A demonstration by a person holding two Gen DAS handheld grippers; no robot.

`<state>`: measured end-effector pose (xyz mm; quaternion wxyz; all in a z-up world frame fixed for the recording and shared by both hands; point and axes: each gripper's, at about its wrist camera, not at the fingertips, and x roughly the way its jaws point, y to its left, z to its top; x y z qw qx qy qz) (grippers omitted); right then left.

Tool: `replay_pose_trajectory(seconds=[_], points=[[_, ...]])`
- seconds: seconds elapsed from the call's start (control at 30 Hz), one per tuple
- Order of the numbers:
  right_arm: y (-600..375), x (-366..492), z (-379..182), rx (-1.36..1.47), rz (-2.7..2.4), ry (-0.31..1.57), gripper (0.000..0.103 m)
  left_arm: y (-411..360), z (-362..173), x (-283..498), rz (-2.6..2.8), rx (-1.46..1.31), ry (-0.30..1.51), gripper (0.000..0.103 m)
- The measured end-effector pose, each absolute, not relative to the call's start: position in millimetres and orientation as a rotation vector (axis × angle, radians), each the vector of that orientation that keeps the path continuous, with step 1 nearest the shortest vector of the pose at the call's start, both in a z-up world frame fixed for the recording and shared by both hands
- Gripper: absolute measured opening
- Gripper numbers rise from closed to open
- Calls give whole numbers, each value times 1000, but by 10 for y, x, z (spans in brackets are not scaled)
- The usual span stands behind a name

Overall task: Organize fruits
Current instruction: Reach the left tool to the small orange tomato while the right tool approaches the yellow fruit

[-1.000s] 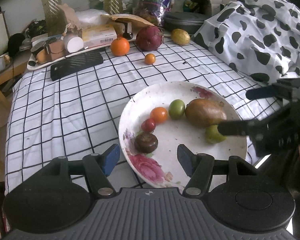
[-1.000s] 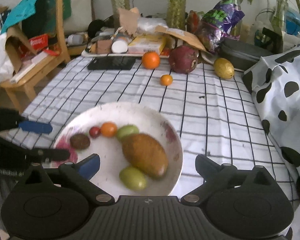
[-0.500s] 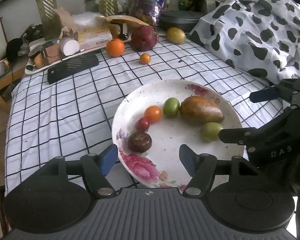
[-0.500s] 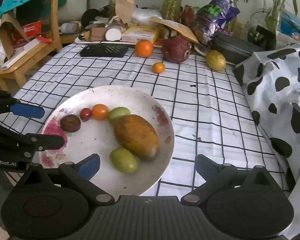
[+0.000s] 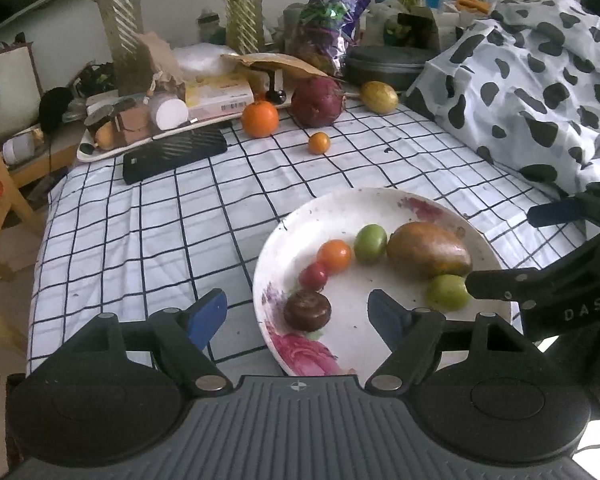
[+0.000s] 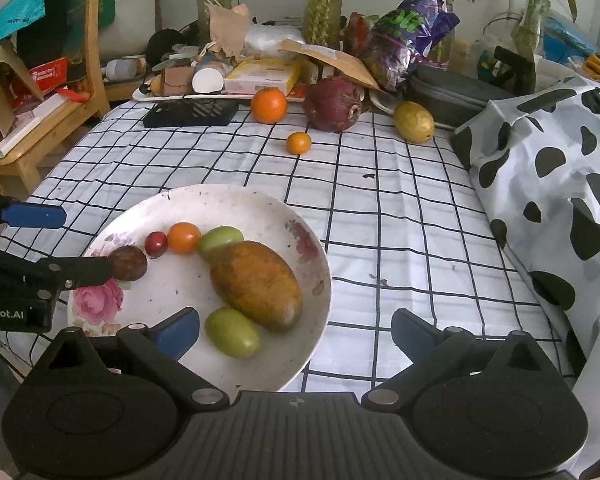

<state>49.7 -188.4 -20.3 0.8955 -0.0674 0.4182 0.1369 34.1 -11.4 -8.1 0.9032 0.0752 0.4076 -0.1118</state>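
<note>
**Fruit gathered on flowered plate, more waits beyond**

Fruit fills a white round plate with pink flower print (image 6: pixel 100 300), the landmark on a surface draped in a white cloth with black grid lines (image 6: pixel 380 208). On the plate lie a large brown-orange oval mango (image 6: pixel 256 284), two green fruits (image 6: pixel 231 331) (image 6: pixel 220 238) at either end of it, an orange tomato (image 6: pixel 184 237), a small red tomato (image 6: pixel 156 243) and a dark brown round fruit (image 6: pixel 128 263).

Beyond the plate, near the far edge of the cloth, sit a big orange (image 6: pixel 269 105), a small orange (image 6: pixel 299 143), a dark red round fruit (image 6: pixel 334 104) and a yellow oval fruit (image 6: pixel 414 121).

The left gripper (image 5: pixel 298 316) hovers at the plate's near left rim, jaws spread and empty, the dark brown fruit between them. The right gripper (image 6: pixel 296 330) hangs over the plate's near right rim, jaws spread wide and empty, one blue pad just beside the nearer green fruit.

A cow-patterned white cloth (image 6: pixel 548 184) lies right of the plate.
</note>
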Motion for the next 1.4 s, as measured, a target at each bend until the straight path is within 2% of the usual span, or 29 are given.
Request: replay_pose_trajectory(seconds=[0.4,0.43,0.47,0.5,1.4], points=[[-1948,572,-200,-108,267,871,103,-156,-89,395,-263,174,856,77],[-1957,583,-198,-105,263,869,103,-162,-90,401,-260,179,849,83],[-1964,594,-197,-104,259,868,103,-166,-91,410,-256,188,842,98],[-1972,610,-194,-103,255,867,103,-176,-88,416,-257,203,829,103],[-2212,1424,-229,-79,158,845,103,-19,-85,1377,-347,4,882,103]])
